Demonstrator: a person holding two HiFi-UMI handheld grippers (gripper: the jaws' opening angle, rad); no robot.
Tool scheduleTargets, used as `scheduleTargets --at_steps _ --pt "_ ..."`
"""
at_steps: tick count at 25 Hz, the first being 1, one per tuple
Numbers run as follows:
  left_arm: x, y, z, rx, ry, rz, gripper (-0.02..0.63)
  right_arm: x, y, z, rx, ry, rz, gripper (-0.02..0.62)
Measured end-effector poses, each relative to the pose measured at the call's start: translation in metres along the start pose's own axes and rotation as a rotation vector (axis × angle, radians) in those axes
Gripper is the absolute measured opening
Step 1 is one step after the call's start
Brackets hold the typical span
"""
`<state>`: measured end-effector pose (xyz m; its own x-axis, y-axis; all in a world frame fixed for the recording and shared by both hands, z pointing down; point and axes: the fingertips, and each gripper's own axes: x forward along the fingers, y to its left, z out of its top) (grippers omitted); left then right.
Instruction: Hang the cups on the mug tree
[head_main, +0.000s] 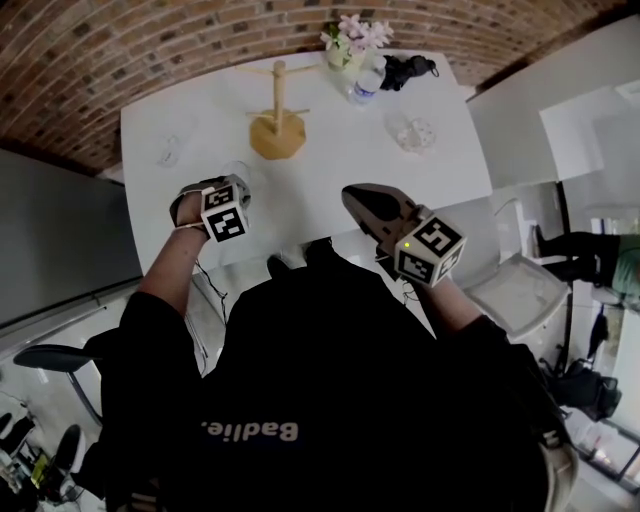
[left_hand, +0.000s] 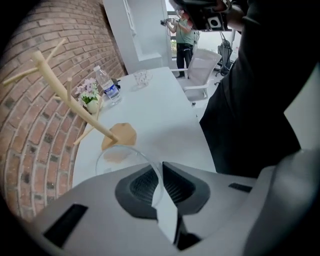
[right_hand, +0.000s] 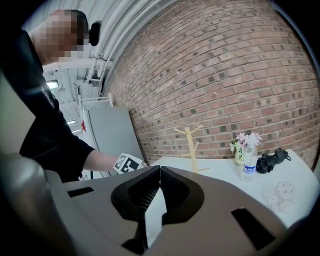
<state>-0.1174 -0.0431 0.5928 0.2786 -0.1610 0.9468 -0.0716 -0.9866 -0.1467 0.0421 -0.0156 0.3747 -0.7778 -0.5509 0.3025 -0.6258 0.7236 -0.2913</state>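
Observation:
The wooden mug tree (head_main: 277, 120) stands on the far middle of the white table (head_main: 330, 190); it also shows in the left gripper view as a slanting mug tree (left_hand: 70, 100) and in the right gripper view as an upright mug tree (right_hand: 190, 147). My left gripper (head_main: 236, 186) points steeply down, shut on the wall of a clear glass cup (left_hand: 120, 157), whose rim passes between the left gripper (left_hand: 160, 167) pads. Another clear cup (head_main: 415, 133) sits on the right of the table, and a third cup (head_main: 168, 152) near the left edge. My right gripper (head_main: 352, 194) is shut and holds nothing.
A water bottle (head_main: 366, 80), a vase of flowers (head_main: 352, 38) and a black bundle (head_main: 408, 70) stand at the table's far edge by the brick wall. A white chair (head_main: 520, 290) is at the right. Another person (left_hand: 184, 35) stands beyond the table.

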Motion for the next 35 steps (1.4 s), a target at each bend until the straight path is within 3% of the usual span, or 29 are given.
scheduleTargets --at_steps 15,24,35 --pt "-0.041 0.012 0.115 -0.078 -0.451 0.109 0.028 -0.006 -0.042 0.000 0.027 -0.026 -0.030 0.029" --pt "-0.060 0.028 0.168 -0.129 -0.692 0.014 0.028 -0.001 -0.096 -0.005 -0.110 0.072 0.008 0.031" --pt "-0.080 0.060 0.212 -0.316 -0.972 -0.061 0.028 0.014 -0.142 -0.016 -0.089 0.138 0.153 0.032"
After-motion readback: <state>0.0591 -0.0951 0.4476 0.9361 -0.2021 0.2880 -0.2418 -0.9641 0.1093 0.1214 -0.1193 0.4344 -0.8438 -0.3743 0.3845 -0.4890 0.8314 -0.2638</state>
